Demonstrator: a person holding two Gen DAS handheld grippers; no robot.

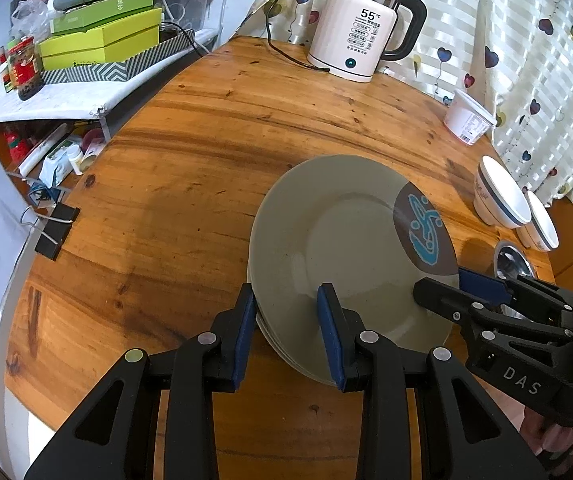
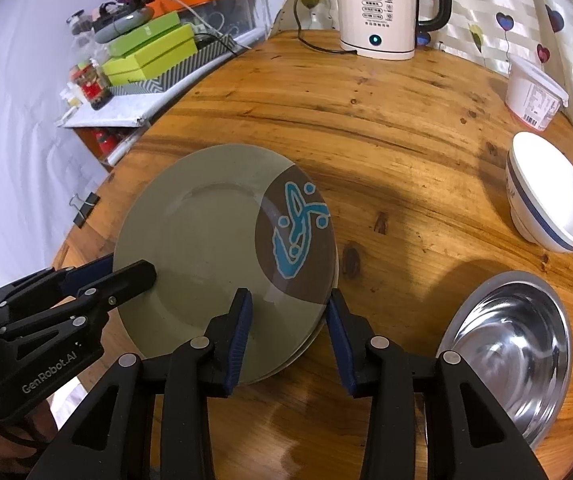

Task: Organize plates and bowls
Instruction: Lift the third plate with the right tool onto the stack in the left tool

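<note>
Round wooden table (image 1: 190,184), largest element, carrying all the tableware. Near its front edge lies a short stack of grey-green plates (image 2: 206,240), the top one marked with a brown patch and a blue figure; lower rims show at the near side, so the plates are already nested, probably to gather like pieces in one place.

Left gripper (image 1: 288,330) straddles the stack's left rim, one padded finger outside the edge and the other over the top plate. Right gripper (image 2: 288,338) straddles the opposite rim in the same way. Both sets of jaws stand part-open across the rim; whether the pads actually press on the plates cannot be told from either view. Holding from two opposite sides suggests the stack is to be steadied, or lifted level, as one unit.

To the right, a steel bowl (image 2: 514,352) sits upright and apart from the plates. Beyond it a white bowl with a blue band (image 2: 550,200) lies tipped on its side, touching a second like it (image 1: 540,224); these appear not yet sorted.

A white tub (image 2: 534,96) and electric kettle (image 2: 378,12) stand at the far edge, clear of the work.
</note>
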